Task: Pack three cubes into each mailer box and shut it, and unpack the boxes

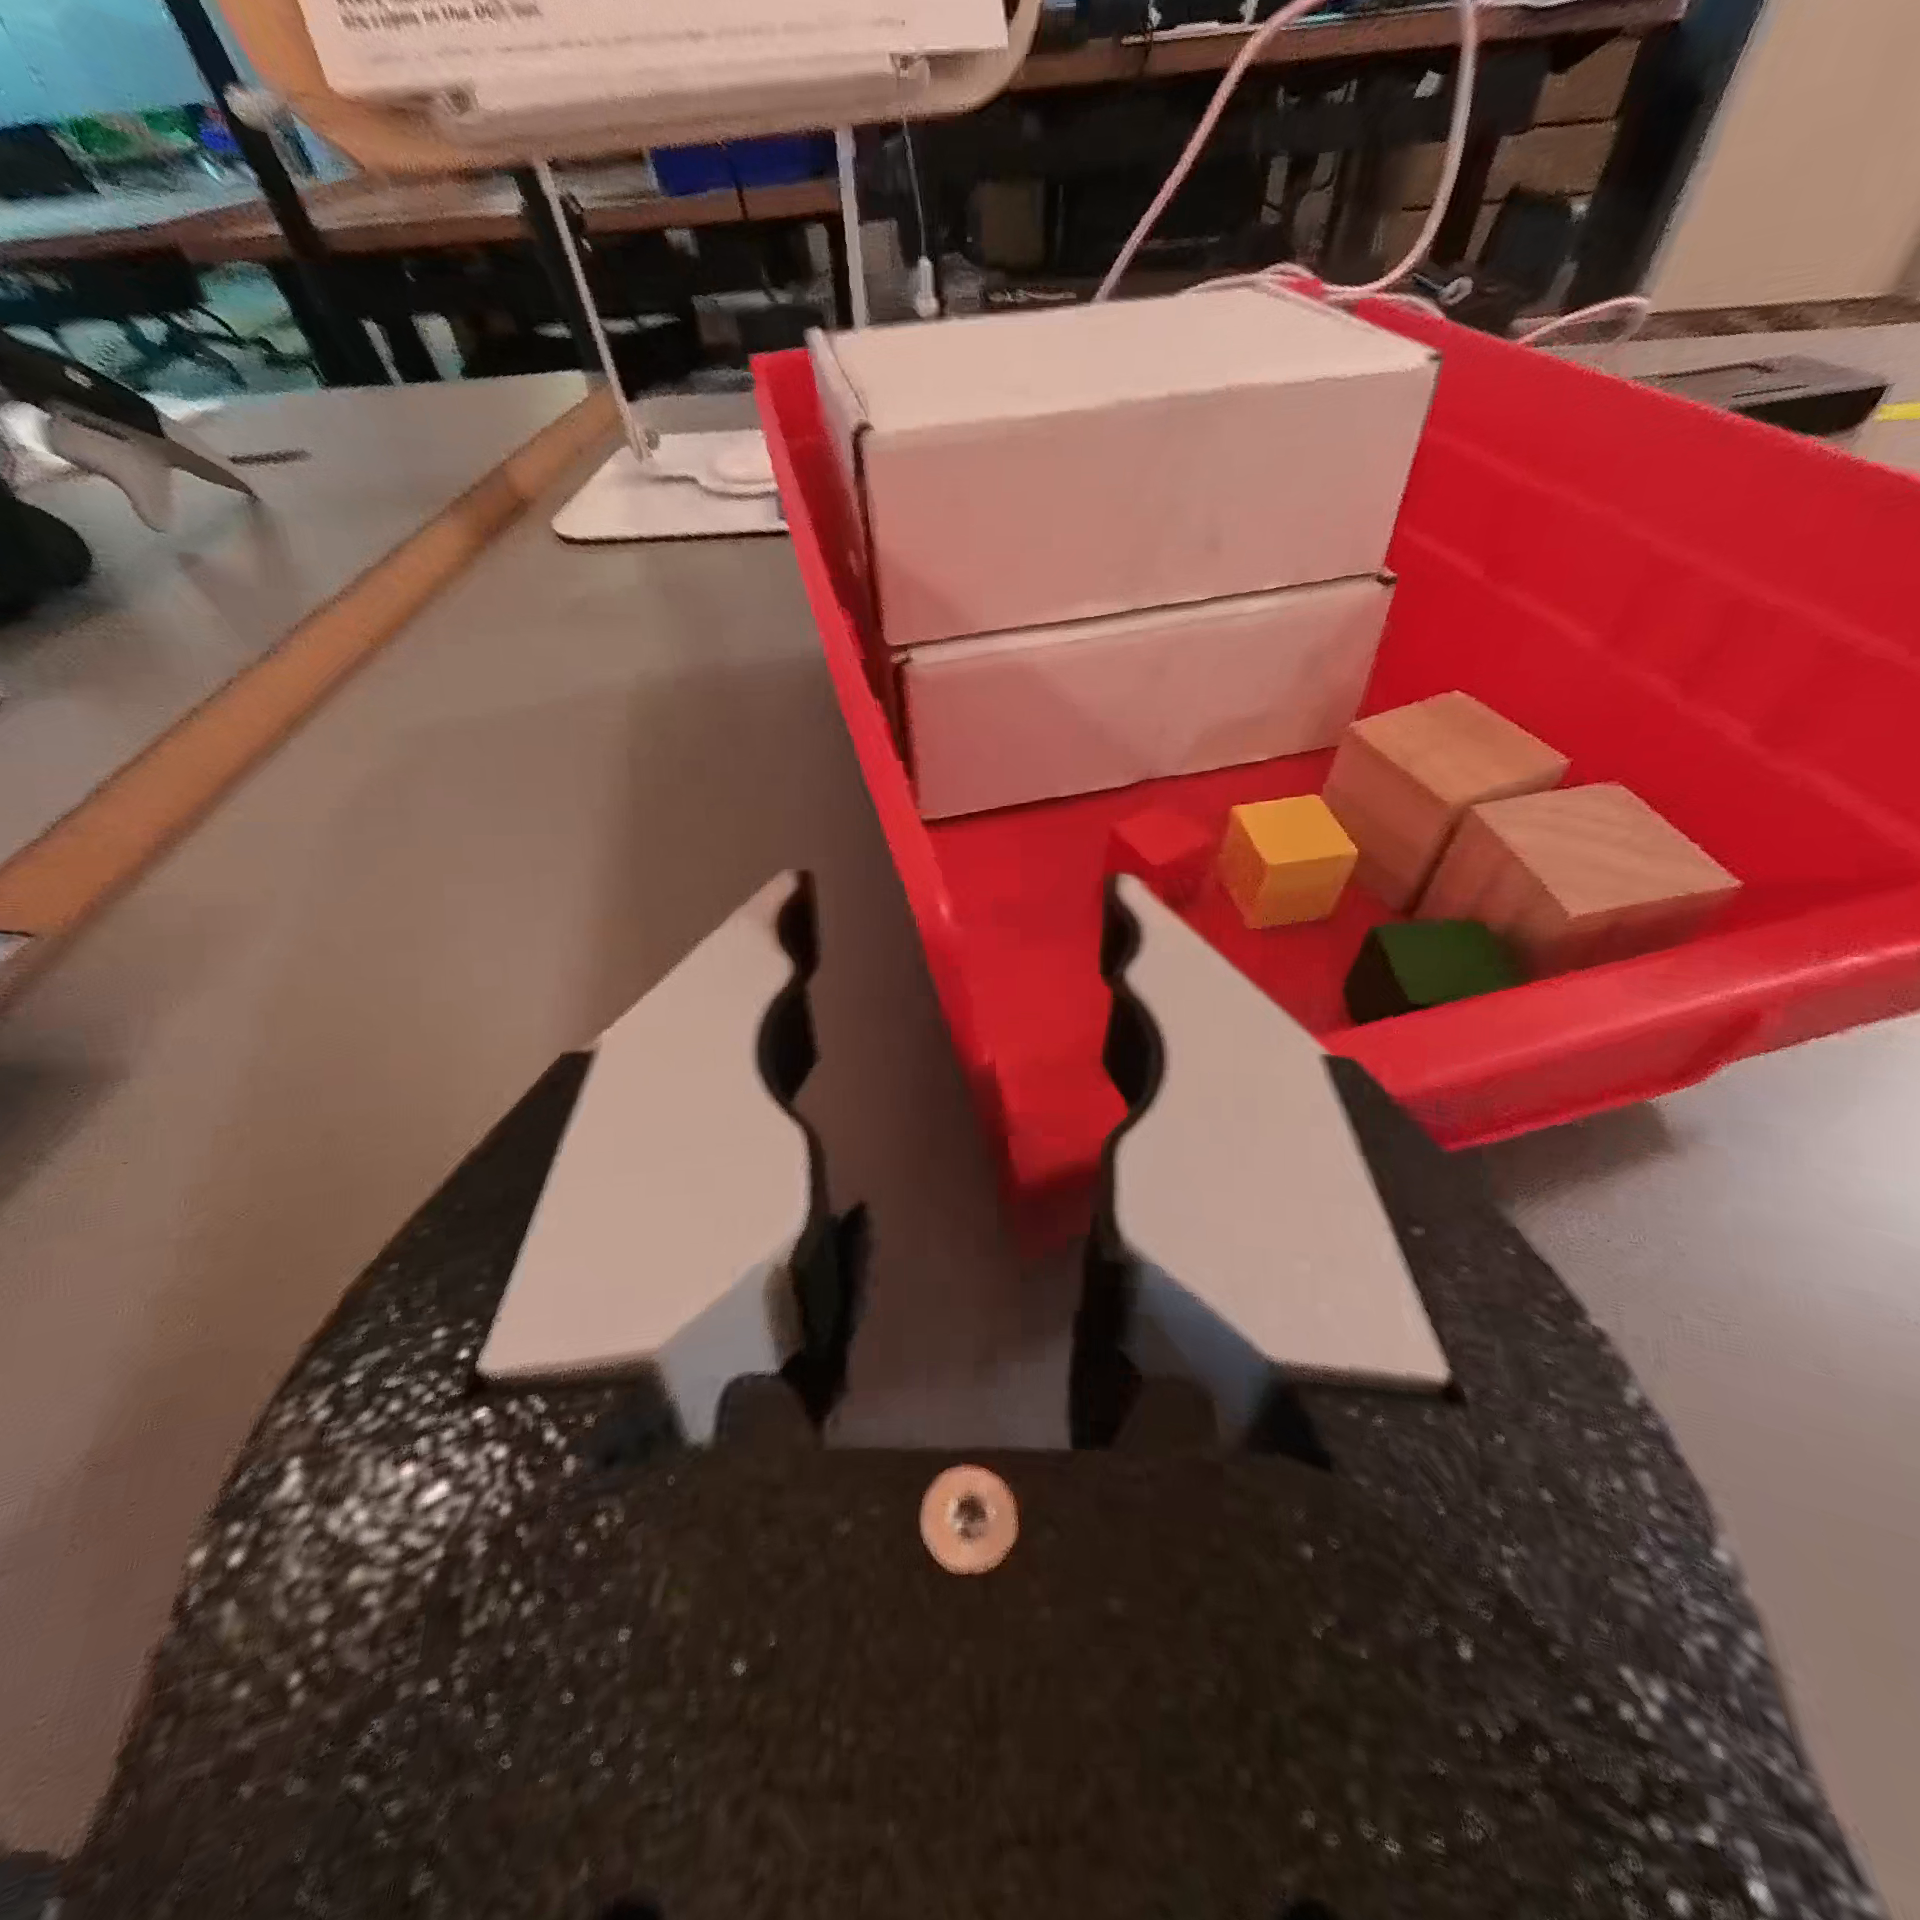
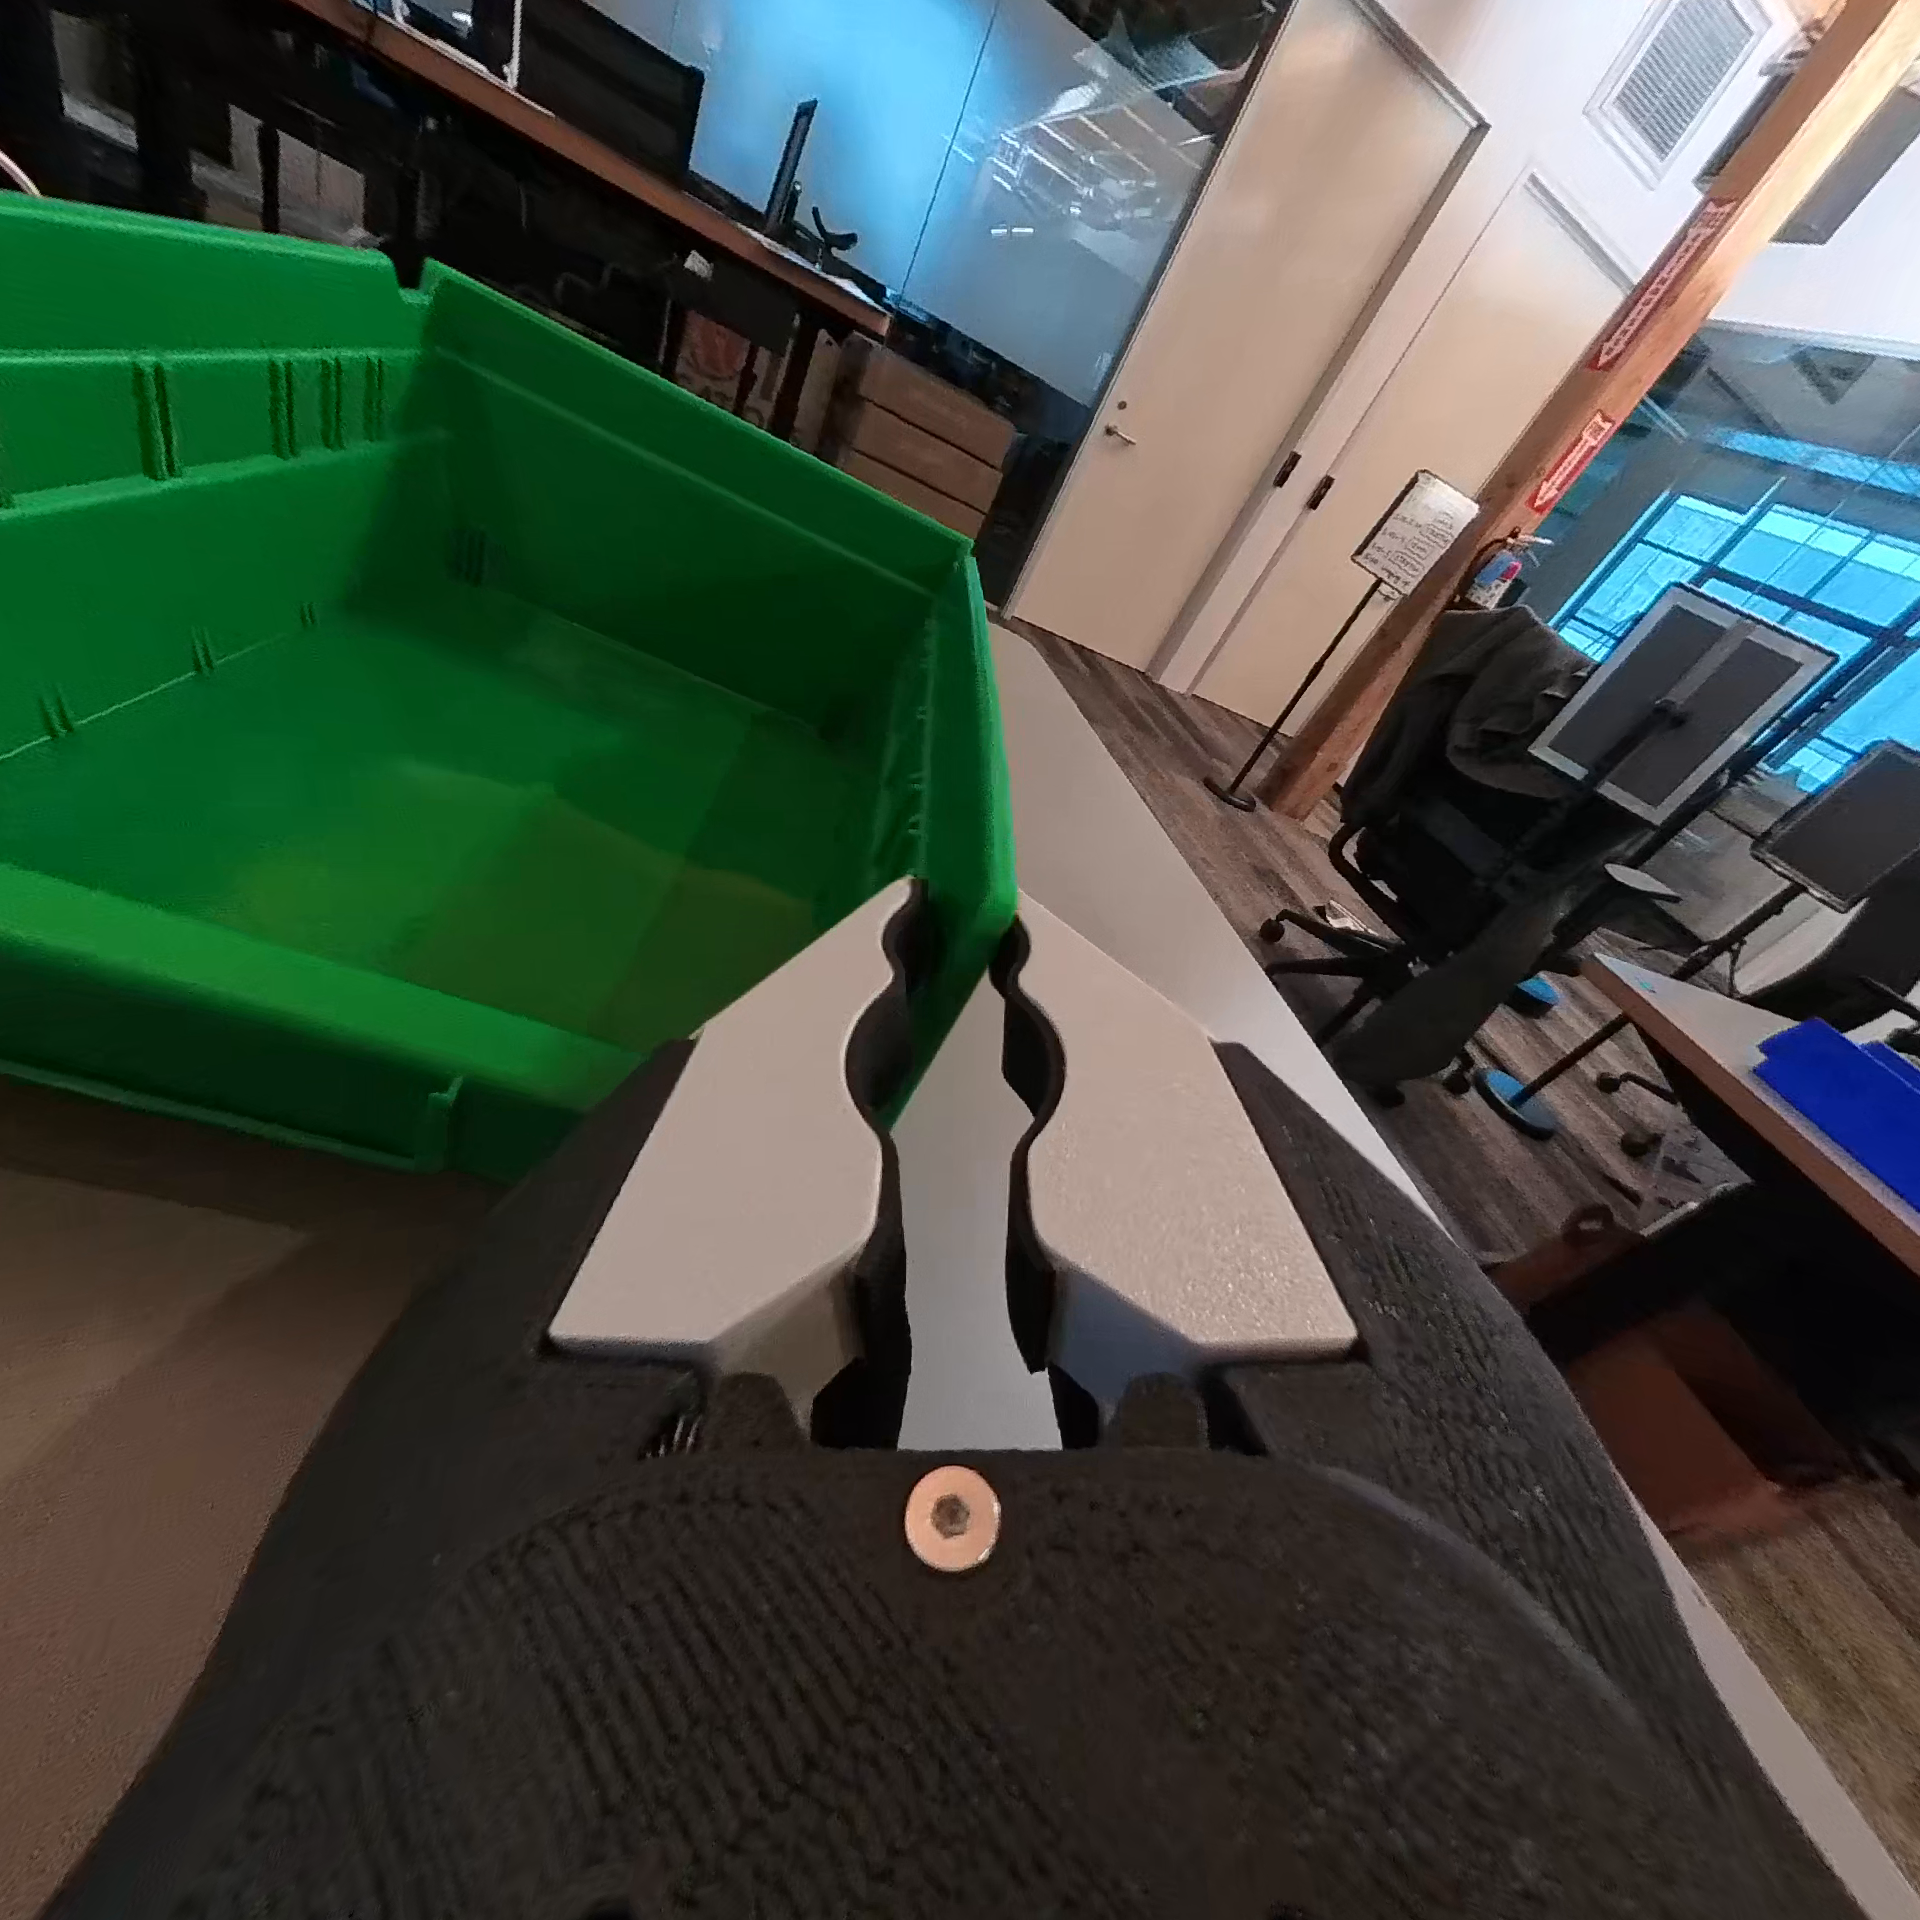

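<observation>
Grippers at bin rims, packing not begun.
L gripper (image 1: pixel 956 894) fingers apart, straddling red bin (image 1: pixel 1662 582) wall w/ boxes (image 1: pixel 1132 520) + cubes (image 1: pixel 1288 857) inside; R gripper (image 2: pixel 961 914) fingers clenched on green bin (image 2: pixel 966 727) wall. Risk: bins tip or drag, stack topples.

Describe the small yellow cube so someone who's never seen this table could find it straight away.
Look in the red plastic bin, in front of the two stacked white cardboard mailer boxes. The small yellow cube sits between a small red cube and two larger plain wooden cubes. It is the only yellow piece there.
</observation>
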Action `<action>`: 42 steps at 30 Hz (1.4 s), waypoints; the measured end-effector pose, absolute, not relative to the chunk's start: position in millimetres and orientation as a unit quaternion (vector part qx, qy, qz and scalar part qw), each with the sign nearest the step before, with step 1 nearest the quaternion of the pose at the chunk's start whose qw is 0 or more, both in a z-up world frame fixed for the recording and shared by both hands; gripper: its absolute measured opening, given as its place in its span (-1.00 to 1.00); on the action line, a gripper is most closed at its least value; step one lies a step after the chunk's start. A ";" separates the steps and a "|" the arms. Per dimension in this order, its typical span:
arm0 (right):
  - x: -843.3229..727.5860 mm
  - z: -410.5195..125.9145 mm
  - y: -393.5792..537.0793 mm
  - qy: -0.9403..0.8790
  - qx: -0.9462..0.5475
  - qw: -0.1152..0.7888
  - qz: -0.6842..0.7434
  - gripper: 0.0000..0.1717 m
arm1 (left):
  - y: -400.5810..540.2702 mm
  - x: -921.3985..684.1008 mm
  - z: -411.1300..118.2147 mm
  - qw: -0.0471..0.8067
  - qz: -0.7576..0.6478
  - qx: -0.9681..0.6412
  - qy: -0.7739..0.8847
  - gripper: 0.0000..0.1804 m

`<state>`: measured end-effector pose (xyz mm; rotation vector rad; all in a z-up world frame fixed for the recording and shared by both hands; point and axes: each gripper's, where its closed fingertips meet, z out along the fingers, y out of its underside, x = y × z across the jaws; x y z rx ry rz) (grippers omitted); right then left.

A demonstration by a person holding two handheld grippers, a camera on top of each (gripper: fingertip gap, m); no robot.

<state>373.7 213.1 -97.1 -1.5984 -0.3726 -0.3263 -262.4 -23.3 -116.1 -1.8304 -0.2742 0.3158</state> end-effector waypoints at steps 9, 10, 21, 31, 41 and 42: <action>390.8 -97.6 215.5 -0.144 -0.720 0.667 -0.128 -0.89 | -29.9 -297.1 -103.7 0.571 0.224 -0.783 -0.103 -0.94; 393.0 -97.5 215.8 -0.142 -0.721 0.667 -0.127 -0.89 | -29.7 -300.0 -103.9 0.573 0.218 -0.783 -0.106 -0.94; 411.7 -97.5 217.1 -0.137 -0.721 0.666 -0.131 -0.86 | -46.6 -346.8 -99.7 0.538 0.226 -0.805 -0.110 -0.92; 410.6 -96.5 215.9 -0.146 -0.713 0.668 -0.156 -0.84 | -53.4 -395.9 -103.1 0.511 0.256 -0.815 -0.089 -0.84; 389.7 -93.5 204.3 -0.185 -0.690 0.682 -0.156 -0.72 | -84.2 -377.1 -47.5 0.616 0.426 -0.651 -0.125 -0.42; 387.5 -94.5 202.5 -0.191 -0.690 0.680 -0.159 -0.69 | -86.0 -372.2 -46.7 0.627 0.416 -0.646 -0.129 -0.41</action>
